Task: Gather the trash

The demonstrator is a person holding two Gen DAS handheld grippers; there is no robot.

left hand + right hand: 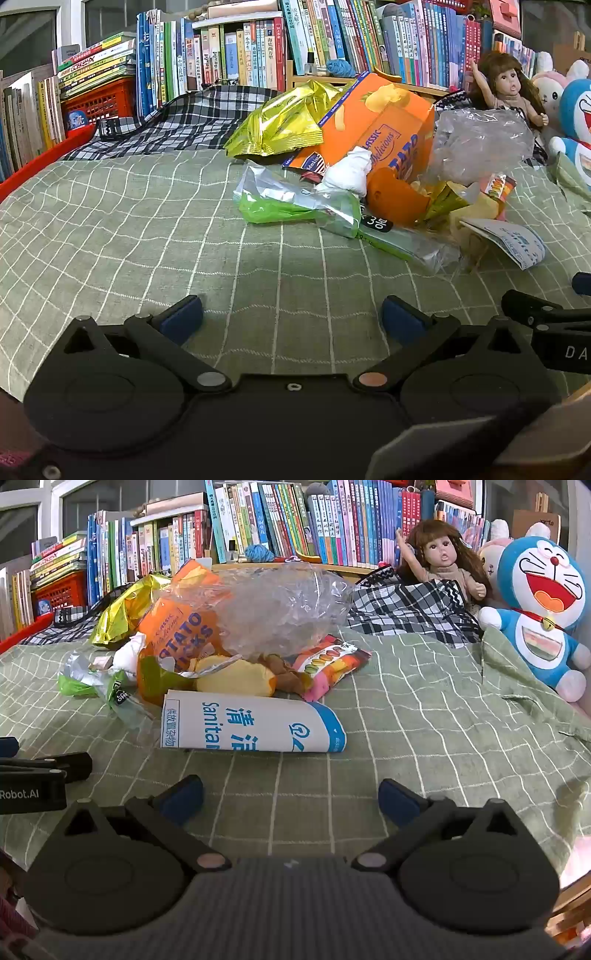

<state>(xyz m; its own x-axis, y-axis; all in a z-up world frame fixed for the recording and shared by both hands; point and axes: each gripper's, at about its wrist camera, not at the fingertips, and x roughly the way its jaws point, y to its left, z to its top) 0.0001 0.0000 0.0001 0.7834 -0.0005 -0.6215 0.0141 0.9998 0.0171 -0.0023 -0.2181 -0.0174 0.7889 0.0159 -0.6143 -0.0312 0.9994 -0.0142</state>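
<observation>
Over bare green checked bedspread (147, 229), both tools (291, 317) (291, 797) spread wide and empty, short of the trash pile (221, 646).

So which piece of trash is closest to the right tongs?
The white and blue paper sanitary bag, lying flat just ahead of the right tongs; the other wrappers are piled behind it.

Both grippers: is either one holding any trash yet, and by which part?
Nothing is held. The left gripper and right gripper are both open over the green checked bedspread, short of the trash pile.
</observation>
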